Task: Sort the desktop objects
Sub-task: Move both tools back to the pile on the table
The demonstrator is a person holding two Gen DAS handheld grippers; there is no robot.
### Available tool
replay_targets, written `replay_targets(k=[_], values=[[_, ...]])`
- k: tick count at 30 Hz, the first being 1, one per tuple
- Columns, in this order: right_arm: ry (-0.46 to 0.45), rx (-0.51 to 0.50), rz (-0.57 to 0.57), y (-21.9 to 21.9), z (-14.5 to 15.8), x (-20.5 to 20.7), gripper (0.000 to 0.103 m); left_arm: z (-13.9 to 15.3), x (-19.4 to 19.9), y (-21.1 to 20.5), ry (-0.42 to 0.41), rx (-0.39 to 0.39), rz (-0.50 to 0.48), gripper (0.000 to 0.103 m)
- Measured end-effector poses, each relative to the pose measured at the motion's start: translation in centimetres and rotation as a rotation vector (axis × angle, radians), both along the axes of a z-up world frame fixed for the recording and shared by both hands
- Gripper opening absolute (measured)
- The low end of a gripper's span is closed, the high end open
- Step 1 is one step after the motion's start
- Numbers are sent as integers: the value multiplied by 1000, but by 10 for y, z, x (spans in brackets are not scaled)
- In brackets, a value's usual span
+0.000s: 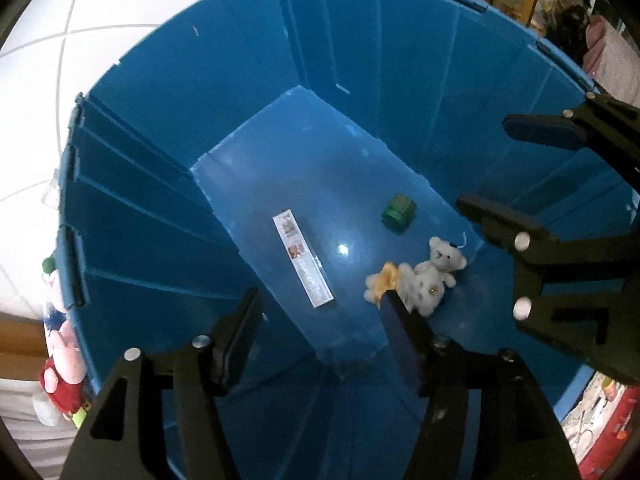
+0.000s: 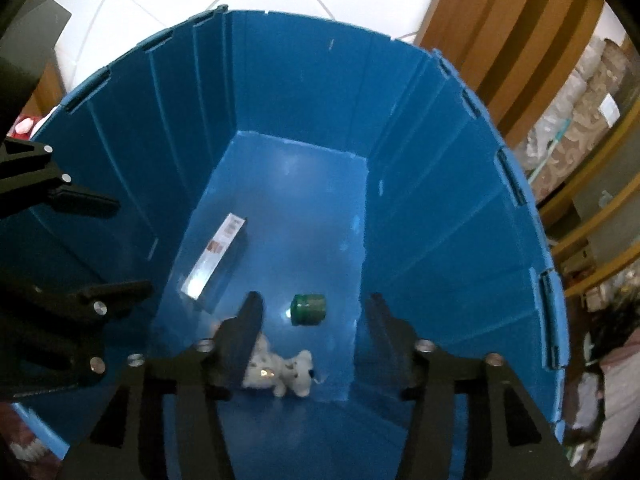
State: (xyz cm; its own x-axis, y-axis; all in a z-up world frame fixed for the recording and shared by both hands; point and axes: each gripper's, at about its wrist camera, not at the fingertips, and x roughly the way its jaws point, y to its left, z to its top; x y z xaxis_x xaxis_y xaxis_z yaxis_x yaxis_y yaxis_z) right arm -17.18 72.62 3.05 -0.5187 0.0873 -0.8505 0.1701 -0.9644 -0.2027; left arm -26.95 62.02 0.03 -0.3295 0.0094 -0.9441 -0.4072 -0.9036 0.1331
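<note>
I look down into a deep blue bin (image 1: pixel 360 40) (image 2: pixel 300 80). On its floor lie a long white box (image 1: pixel 304 258) (image 2: pixel 216 256), a green jar (image 1: pixel 398 210) (image 2: pixel 308 310) on its side, a white teddy bear (image 1: pixel 430 276) (image 2: pixel 280 368) and a small yellow plush (image 1: pixel 382 282) beside the bear. My left gripper (image 1: pixel 320 304) (image 2: pixel 132 244) hangs open over the box, holding nothing. My right gripper (image 2: pixel 314 300) (image 1: pixel 482 162) is open too, above the jar and bear, empty. The right gripper's left finger (image 2: pixel 240 340) hides part of the bear.
Outside the bin, a pink plush toy in red (image 1: pixel 64 356) lies at the left rim on the white tiled floor (image 1: pixel 40 80). Wooden furniture (image 2: pixel 500 20) and cluttered shelves (image 2: pixel 580 128) stand beyond the far right wall. The two grippers hang close together inside the bin.
</note>
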Motion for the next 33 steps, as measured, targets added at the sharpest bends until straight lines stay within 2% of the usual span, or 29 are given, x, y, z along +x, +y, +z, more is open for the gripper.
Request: replay_targets(k=[1,3,7,9,15,19,23,26,30,33], values=[[9,2,-1,-2,2,1,68,5,3,-3,17,8,7,60],[36,5,-4,-5,10,4,80,17,8,-8,55,17,15,60],[105,32,-24,-14,27,7,92,41,20,-25,147,51,36,60],[141,26,-29,-19,39,10,100,54,29,-38,220,62,46,60],[266,9,2,-53,74,23,102,85,62,-92,422,68,126,61],[329,-57,41,-85,92,28,103,92,85,-141,516,83,207,61],[362,-165,114,-131,102,34,103,93,112,-207,595,79,312,61],[370,-218,168,-170,103,36,103,85,127,-251,600,88,382,61],[349,-278,251,-228,95,36,103,55,149,-316,601,45,489,61],[304,-309,302,-274,76,31,103,23,161,-363,559,37,549,61]])
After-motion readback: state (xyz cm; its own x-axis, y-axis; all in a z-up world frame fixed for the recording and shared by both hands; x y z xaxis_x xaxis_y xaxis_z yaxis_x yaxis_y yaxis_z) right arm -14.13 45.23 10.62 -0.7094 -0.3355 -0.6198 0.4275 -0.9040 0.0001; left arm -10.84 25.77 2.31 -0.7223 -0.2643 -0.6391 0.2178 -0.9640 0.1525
